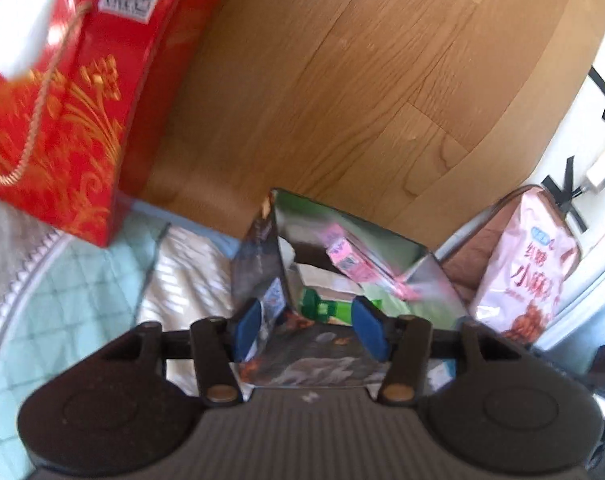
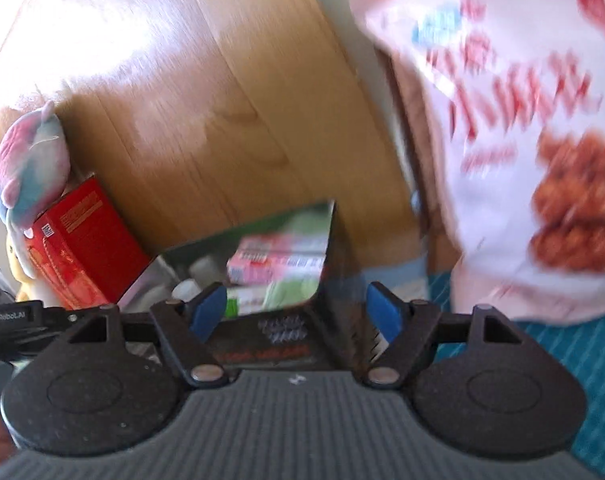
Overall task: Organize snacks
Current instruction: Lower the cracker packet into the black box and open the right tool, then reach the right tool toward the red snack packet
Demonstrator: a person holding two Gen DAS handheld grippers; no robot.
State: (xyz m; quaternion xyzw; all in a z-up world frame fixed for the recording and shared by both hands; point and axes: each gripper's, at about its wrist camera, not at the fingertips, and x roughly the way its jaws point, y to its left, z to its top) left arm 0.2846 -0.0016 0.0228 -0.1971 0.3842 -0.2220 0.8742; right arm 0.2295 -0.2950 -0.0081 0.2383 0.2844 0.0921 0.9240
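An open printed snack box (image 1: 302, 340) with shiny inner walls stands on the bed and holds a pink packet (image 1: 348, 258), a green packet (image 1: 326, 308) and white items. My left gripper (image 1: 308, 326) is open, its fingers straddling the box's near left corner. In the right wrist view the same box (image 2: 278, 332) sits right in front of my right gripper (image 2: 296, 312), which is open across the box's near right corner; the pink packet (image 2: 276, 266) lies inside. A large pink snack bag (image 2: 514, 152) stands upright just right of the box; it also shows in the left wrist view (image 1: 526, 264).
A red gift bag with gold pattern (image 1: 62, 100) stands at the left, and shows as a red box (image 2: 82, 248) with a plush toy (image 2: 30, 160) leaning on it. A wooden headboard (image 1: 342, 80) rises behind. Teal bedding (image 2: 582, 380) lies below.
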